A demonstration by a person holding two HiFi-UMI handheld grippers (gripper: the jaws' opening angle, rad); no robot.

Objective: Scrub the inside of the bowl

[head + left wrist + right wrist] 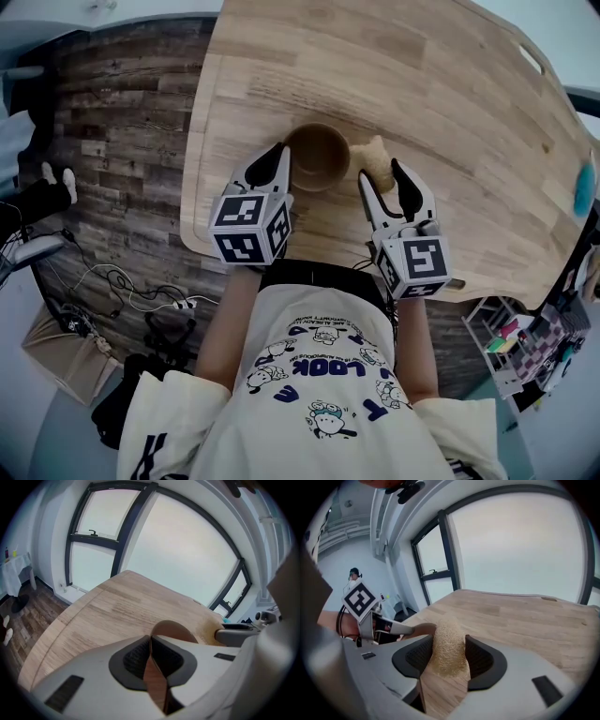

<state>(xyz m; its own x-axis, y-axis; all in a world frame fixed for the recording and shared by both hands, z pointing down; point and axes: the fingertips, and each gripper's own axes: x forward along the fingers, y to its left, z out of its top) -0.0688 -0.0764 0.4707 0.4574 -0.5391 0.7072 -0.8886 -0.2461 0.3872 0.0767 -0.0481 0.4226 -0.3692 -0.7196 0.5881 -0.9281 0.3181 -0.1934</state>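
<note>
A small brown bowl [318,156] stands on the wooden table [441,103] close to the near edge. My left gripper [280,169] is shut on the bowl's left rim [169,629], whose thin wall runs between the pads. My right gripper [384,173] is shut on a tan fibrous scrubber [377,159], held just right of the bowl and outside it. In the right gripper view the scrubber [449,649] fills the gap between the jaws, with the left gripper [401,628] and the bowl's edge at the left.
The table's rounded near edge [202,248] lies just before the grippers. A handle slot [532,58] is cut in the far right corner, and a blue object [584,187] sits at the right edge. Cables [141,295] and wooden floor lie to the left.
</note>
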